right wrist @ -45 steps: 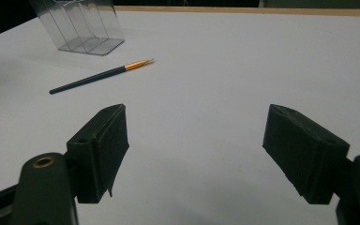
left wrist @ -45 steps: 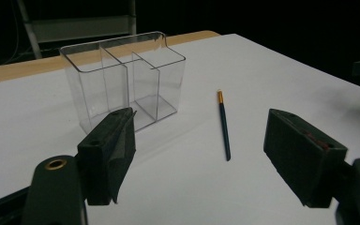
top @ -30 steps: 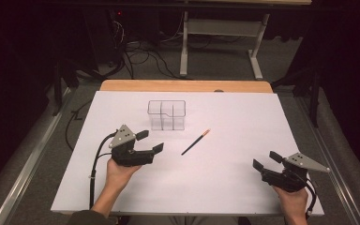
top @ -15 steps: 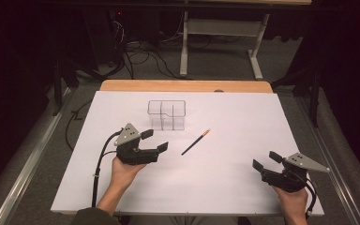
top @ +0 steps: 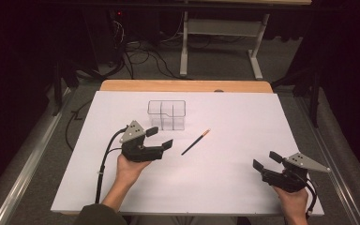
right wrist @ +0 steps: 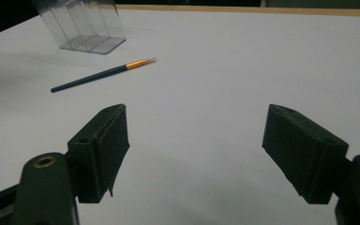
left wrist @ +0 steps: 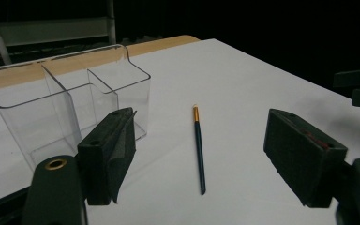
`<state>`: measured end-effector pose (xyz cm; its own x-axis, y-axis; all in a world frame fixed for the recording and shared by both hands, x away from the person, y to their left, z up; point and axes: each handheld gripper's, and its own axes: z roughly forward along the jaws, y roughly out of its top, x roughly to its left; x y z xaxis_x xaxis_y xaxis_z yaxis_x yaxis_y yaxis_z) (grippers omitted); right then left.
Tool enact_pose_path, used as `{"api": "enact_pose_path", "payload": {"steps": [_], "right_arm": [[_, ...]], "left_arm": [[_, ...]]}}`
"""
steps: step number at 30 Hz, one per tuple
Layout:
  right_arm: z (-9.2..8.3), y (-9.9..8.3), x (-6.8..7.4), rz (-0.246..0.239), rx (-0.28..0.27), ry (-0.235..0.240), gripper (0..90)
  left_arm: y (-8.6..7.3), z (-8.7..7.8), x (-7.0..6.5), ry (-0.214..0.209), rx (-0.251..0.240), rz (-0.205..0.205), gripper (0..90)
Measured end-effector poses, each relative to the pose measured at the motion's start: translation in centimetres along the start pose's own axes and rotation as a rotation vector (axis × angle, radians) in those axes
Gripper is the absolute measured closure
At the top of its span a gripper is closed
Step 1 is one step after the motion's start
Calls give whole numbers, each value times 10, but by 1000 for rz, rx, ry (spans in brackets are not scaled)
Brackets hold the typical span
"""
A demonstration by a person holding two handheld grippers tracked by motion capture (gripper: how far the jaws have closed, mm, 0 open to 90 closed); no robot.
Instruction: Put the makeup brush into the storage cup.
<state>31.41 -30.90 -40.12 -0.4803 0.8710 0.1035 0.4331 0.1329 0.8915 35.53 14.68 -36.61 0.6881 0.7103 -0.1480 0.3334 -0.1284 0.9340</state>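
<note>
1. Two hand-held grippers sit over a white tabletop [top: 225,178], each with its fingers spread wide apart and nothing between them.
2. The left gripper [top: 161,138] is held over the left half of the tabletop, towards the middle, with its fingers pointing to the right at a pencil.
3. That pencil [top: 195,142] is dark and slim, with an orange-gold band near its tip; it lies flat near the middle of the tabletop, slanted so the banded end points towards the far right corner.
4. In the left gripper view the pencil [left wrist: 198,150] lies on the white surface ahead, between the two fingers [left wrist: 108,154], and untouched by either.
5. A clear plastic organizer [top: 167,114] with several compartments stands upright beyond the left gripper, closer to the far edge, just beside the pencil but apart from it.
6. The right gripper [top: 268,161] is held near the near right corner, well apart from the pencil, fingers pointing left.
7. In the right gripper view the pencil [right wrist: 102,74] and the organizer [right wrist: 82,26] lie far ahead to the left.
</note>
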Motion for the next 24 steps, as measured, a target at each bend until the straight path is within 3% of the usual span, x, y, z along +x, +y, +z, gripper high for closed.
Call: {"api": "enact_pose_path", "payload": {"steps": [11, 24], "right_arm": [[-1, 0, 0, 5, -6, 0, 247], [-2, 1, -1, 7, -4, 9, 249]], "left_arm": [[4, 13, -2, -23, 15, 9, 270], [17, 34, -16, -23, 47, 26, 290]]}}
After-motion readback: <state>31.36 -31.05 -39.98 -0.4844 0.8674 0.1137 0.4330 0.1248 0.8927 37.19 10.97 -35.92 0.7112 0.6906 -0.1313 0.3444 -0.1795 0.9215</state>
